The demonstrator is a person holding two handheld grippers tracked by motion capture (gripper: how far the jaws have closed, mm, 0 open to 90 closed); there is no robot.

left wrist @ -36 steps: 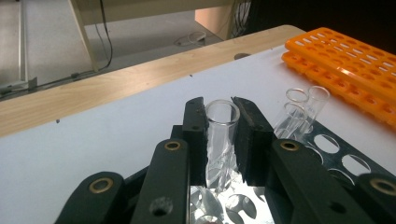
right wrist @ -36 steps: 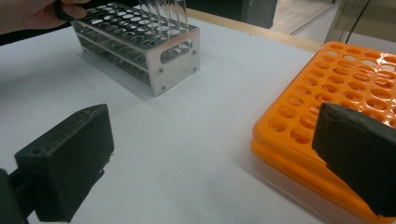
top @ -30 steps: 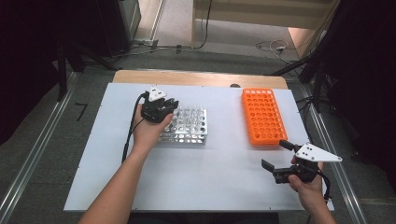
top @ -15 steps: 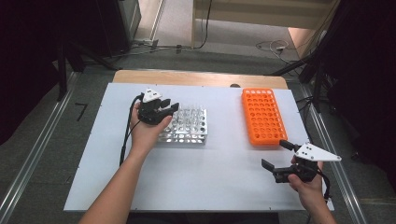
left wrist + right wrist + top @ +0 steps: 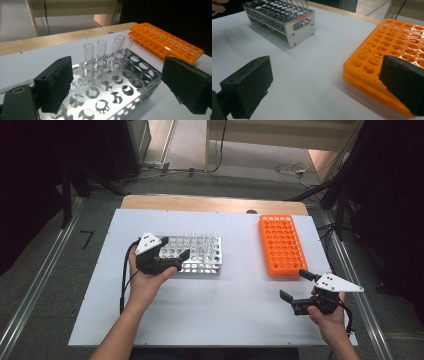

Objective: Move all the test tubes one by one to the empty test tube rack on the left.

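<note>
A: Glass tubes (image 5: 101, 50) stand in the far rows of the metal rack (image 5: 200, 265), left-centre on the table (image 5: 225, 320). Left gripper (image 5: 172, 262) jaws just opened, nothing between them.

B: Risk: a jaw clips a tube and tips it. Right gripper (image 5: 295, 287) gapes, empty, near the orange rack (image 5: 280, 245).

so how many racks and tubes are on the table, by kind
metal rack: 1
orange rack: 1
clear tubes standing in the metal rack: about 5, in a row along its far side; they overlap, so the count is uncertain
total: about 7
</note>
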